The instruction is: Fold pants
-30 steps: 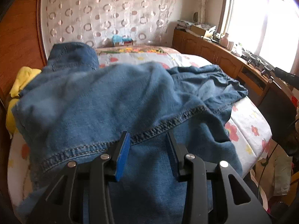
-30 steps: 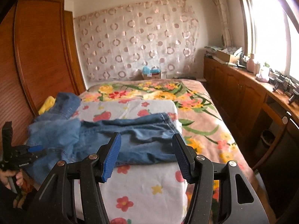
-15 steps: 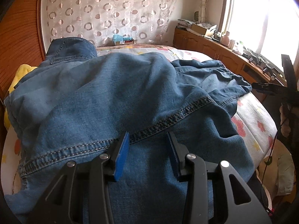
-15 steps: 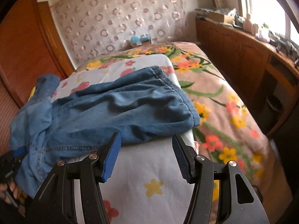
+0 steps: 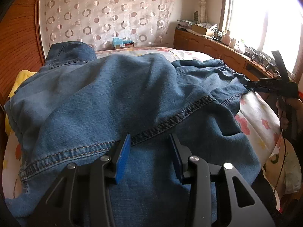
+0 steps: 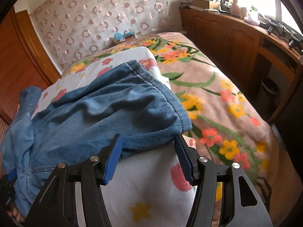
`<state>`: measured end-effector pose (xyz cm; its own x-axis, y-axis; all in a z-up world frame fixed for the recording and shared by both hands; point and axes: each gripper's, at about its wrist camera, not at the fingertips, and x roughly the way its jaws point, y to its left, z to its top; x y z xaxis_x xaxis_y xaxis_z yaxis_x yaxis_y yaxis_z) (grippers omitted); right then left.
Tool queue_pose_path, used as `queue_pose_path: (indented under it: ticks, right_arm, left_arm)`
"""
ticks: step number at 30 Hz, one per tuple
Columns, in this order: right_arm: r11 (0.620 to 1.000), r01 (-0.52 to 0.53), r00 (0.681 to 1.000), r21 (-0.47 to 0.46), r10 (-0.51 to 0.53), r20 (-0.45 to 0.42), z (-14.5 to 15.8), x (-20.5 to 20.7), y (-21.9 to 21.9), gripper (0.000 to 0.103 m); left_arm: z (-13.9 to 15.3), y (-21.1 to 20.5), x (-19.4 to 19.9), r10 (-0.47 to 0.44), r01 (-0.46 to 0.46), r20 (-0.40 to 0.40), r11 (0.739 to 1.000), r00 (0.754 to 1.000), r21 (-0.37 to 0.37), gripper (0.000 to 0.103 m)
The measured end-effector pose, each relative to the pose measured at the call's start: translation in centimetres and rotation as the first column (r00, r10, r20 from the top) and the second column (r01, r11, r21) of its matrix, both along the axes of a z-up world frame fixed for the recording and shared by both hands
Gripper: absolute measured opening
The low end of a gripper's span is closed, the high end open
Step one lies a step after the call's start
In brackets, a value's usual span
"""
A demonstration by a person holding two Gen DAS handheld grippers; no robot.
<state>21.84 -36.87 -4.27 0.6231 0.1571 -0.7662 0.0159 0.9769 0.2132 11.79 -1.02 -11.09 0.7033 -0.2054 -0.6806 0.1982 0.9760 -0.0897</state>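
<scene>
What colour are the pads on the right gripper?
Blue pads on the black right gripper; right wrist view shows them best.

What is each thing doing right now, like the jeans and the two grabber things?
Blue denim jeans: spread out rumpled on the bed, not folded.
Left gripper: open, over the stitched seam.
Right gripper: open, straddling the leg hem.
White flowered sheet: flat under the jeans.

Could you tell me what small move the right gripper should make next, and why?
Probably ease the right gripper forward and close it on the blue denim pants: its jaws stand open with the leg's lower edge just between the tips, not yet pinched, over the white flowered blanket.
</scene>
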Motion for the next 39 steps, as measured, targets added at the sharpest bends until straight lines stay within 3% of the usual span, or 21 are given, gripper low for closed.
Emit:
queue_pose_path:
  ticks: [8,10,11,13,15,23,32,38,39]
  right_arm:
    - [1.0,0.004,0.999,0.004,-0.004,0.035,-0.3,0.1,-0.1,0.057]
    - [1.0,0.026,0.999,0.0,-0.026,0.038,-0.4,0.1,-0.3,0.044]
    - [0.999,0.035,0.999,0.002,-0.035,0.037,-0.4,0.2,-0.4,0.028]
    - [0.999,0.044,0.998,0.023,-0.045,0.034,-0.6,0.2,-0.8,0.01]
    - [0.999,0.039,0.998,0.027,-0.04,0.038,-0.4,0.1,-0.8,0.004]
    - [0.999,-0.021,0.978,0.025,0.016,0.209,5.8,-2.1,-0.6,0.001]
    - [0.993,-0.122,0.952,-0.003,0.118,0.283,9.9,-3.5,3.2,0.001]
    - [0.963,-0.264,0.882,-0.047,0.261,0.392,16.0,-5.7,9.1,0.001]
    - [0.95,-0.305,0.857,-0.069,0.305,0.416,17.5,-6.3,10.9,0.001]
  left_arm:
    - [0.2,0.2,-0.1,-0.006,0.006,0.004,1.0,1.0,-0.003,0.04]
    - [0.2,0.4,-0.2,-0.01,0.01,0.002,1.0,1.0,-0.006,0.04]
    - [0.3,0.4,-0.1,-0.011,0.011,0.001,1.0,1.0,-0.008,0.04]
    - [0.4,0.5,-0.2,-0.015,0.015,-0.003,1.0,1.0,-0.01,0.04]
    - [0.6,0.7,-0.3,-0.018,0.018,-0.007,1.0,1.0,-0.012,0.04]
    - [2.3,1.8,-1.6,0.005,-0.005,0.023,1.0,1.0,-0.018,0.04]
    - [4.7,3.3,-3.1,0.037,-0.033,0.076,0.998,0.996,-0.044,0.04]
    - [6.0,5.0,-4.4,0.071,-0.064,0.11,0.996,0.991,-0.06,0.04]
    - [6.2,5.2,-4.6,0.074,-0.067,0.114,0.996,0.991,-0.062,0.04]
